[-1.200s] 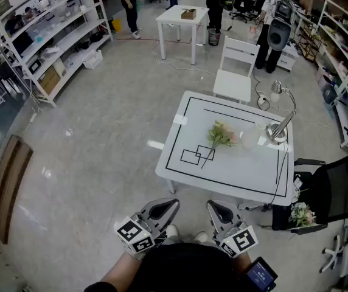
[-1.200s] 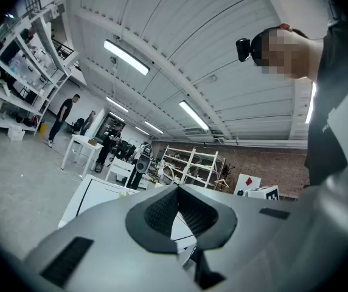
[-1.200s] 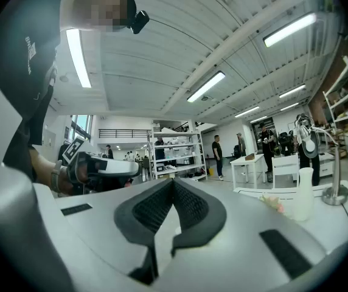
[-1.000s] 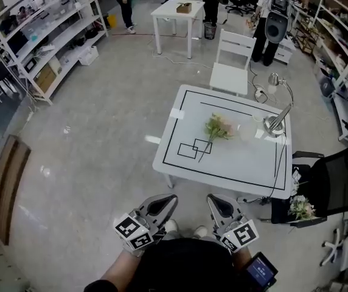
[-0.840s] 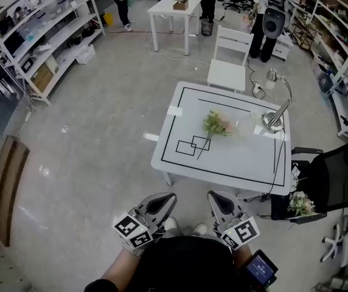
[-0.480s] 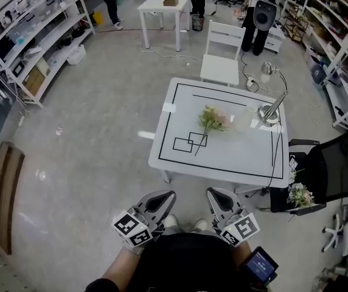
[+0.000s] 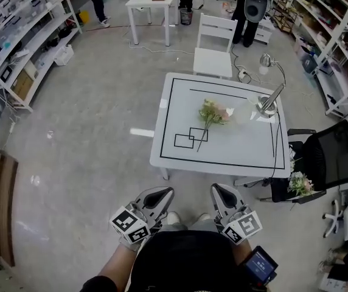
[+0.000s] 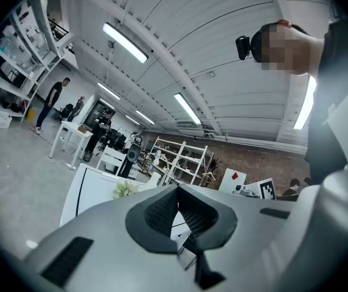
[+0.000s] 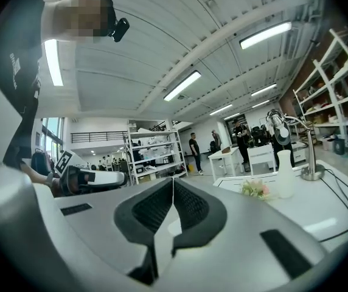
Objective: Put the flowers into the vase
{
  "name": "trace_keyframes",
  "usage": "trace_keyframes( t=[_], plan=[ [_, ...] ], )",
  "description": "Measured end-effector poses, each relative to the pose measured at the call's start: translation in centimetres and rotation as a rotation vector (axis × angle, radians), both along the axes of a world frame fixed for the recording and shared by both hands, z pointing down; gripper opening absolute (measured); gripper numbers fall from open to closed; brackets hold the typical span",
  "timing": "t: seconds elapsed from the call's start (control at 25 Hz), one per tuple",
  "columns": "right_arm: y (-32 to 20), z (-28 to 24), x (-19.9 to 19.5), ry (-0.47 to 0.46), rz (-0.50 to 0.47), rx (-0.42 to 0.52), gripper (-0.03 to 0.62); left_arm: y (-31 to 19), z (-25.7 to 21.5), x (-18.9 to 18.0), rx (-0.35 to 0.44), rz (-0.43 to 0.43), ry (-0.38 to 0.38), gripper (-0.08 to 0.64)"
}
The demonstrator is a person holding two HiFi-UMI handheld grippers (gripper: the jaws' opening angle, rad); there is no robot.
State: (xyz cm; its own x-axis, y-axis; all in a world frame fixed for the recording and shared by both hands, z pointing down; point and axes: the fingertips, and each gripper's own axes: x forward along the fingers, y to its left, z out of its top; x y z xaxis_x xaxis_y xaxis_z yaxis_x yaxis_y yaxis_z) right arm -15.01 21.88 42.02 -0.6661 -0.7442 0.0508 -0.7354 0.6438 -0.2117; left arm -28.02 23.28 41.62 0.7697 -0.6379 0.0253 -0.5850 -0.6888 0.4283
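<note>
A bunch of pale pink and green flowers (image 7: 210, 112) lies on the white table (image 7: 241, 151), its stem pointing at two black squares. A pale vase (image 7: 242, 115) stands just right of the blooms. Both grippers are held close to my body, well short of the table. My left gripper (image 7: 162, 191) is shut with nothing between its pads. My right gripper (image 7: 217, 188) is shut and empty too. The left gripper view shows its closed jaws (image 8: 177, 191) with the flowers (image 8: 125, 189) far beyond. The right gripper view shows the flowers (image 9: 254, 188) and the vase (image 9: 285, 174) ahead.
A desk lamp (image 7: 268, 99) stands at the table's far right corner. A white chair (image 7: 213, 41) is behind the table, a black office chair (image 7: 329, 160) to its right with another flower bunch (image 7: 299, 182). Shelving lines both walls. People stand at the back.
The head view has shifted, so the table sits higher and squarer in the picture. Both grippers stay shut near my body; the left one has dropped slightly.
</note>
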Motion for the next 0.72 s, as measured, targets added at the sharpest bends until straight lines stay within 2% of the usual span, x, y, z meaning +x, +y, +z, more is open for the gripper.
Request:
trace_keyframes(
  t=[0.2,0.4,0.72],
  plan=[
    [-0.1,0.8,0.7,0.009,0.05,-0.023,0.012,-0.7,0.8,-0.3,-0.016,0.035,0.002,0.005],
    [-1.8,1.3,2.3,-0.048,0.113,-0.05,0.012,-2.1,1.5,0.4,-0.03,0.057,-0.001,0.005],
    [-5.5,2.7,5.5,-0.072,0.123,-0.07,0.012,-5.6,2.3,3.2,-0.048,0.037,-0.012,0.005]
  ],
)
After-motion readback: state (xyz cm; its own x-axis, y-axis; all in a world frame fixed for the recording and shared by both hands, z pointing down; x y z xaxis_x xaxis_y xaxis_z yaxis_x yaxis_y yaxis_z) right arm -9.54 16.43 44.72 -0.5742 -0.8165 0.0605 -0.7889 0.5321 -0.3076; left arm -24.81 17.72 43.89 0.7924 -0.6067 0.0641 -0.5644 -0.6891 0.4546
